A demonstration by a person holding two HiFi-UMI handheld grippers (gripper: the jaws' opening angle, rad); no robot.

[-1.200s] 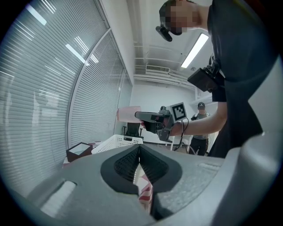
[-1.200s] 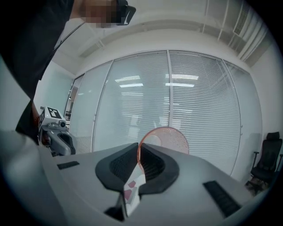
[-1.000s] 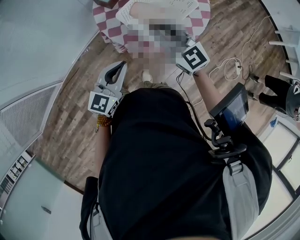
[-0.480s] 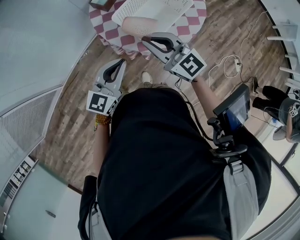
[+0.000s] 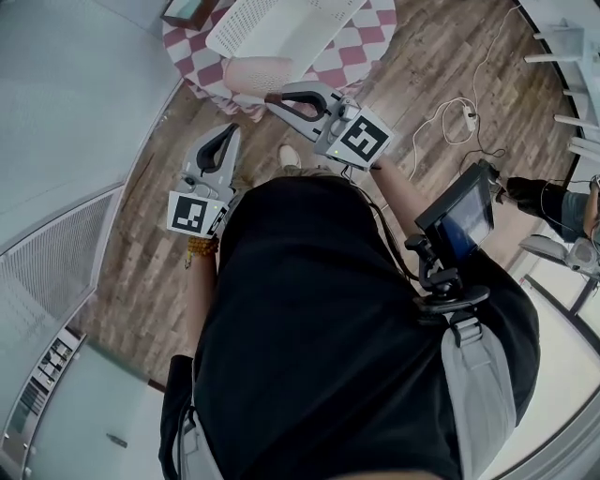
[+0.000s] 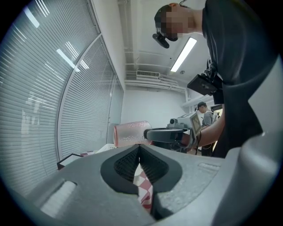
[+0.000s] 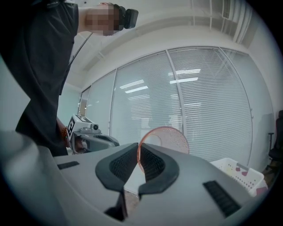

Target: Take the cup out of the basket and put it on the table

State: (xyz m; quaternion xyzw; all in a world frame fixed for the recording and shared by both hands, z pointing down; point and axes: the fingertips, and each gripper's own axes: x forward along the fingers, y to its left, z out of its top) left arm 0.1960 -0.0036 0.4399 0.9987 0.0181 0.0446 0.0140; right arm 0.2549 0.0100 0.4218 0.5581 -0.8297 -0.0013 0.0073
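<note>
A pink translucent cup lies on its side in the air over the near edge of the checked table. My right gripper is shut on its rim. In the right gripper view the rim runs between the pads. The white basket stands on the table behind the cup. My left gripper is shut and holds nothing, above the wooden floor just left of the table. From the left gripper view, the cup and the right gripper appear ahead.
A dark frame lies at the table's far left corner. White cables trail over the floor at the right, and a second person stands there. A glass wall with blinds curves along the left.
My right gripper has carried the cup leftward and nearer, from over the basket to the table's near edge. The left gripper has hardly moved.
</note>
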